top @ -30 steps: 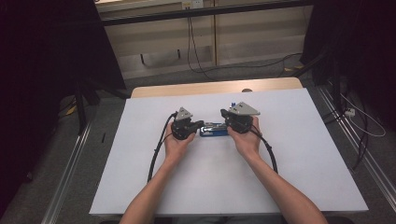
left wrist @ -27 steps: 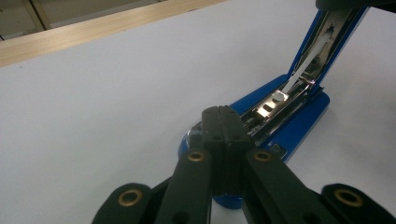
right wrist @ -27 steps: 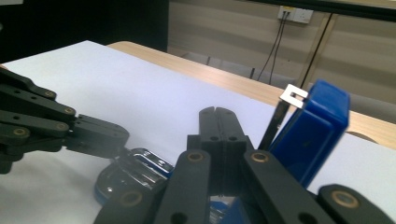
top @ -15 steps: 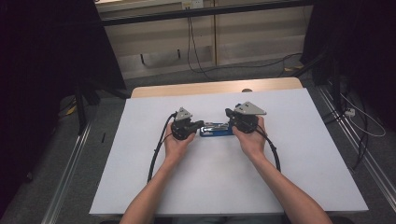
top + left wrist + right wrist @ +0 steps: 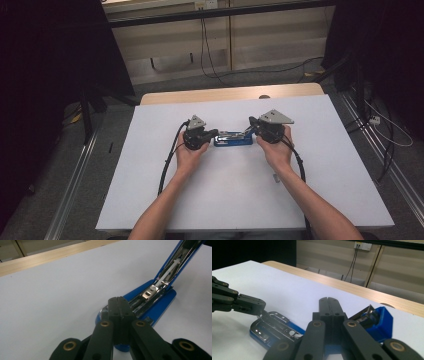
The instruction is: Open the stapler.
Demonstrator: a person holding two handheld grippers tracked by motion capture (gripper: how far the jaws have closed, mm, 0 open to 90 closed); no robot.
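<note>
Tongs first: your left tongs [image 5: 118,305] have their jaws pressed together with nothing between them, and their closed tip bears down on the front of the blue metal stapler's [image 5: 233,139] base. Your right tongs [image 5: 329,305] are likewise closed and empty; from the right gripper view they sit beside the raised blue top arm [image 5: 379,321], though whether they touch it you cannot tell from these pictures.

On the white-covered bench [image 5: 240,200], the stapler lies near the middle, between your two hands. Its long axis runs across the bench from your left to your right, with the nose under the left tongs and the hinge end toward the right ones.

As for progress, the opening looks well along: the top arm stands swung up and away from the base, seen steeply tilted in the left gripper view, and the shiny steel staple channel [image 5: 150,293] lies exposed along the base. What seems left is to bring the arm fully back or to tend to the channel, while you keep the base pinned so it does not skid.
</note>
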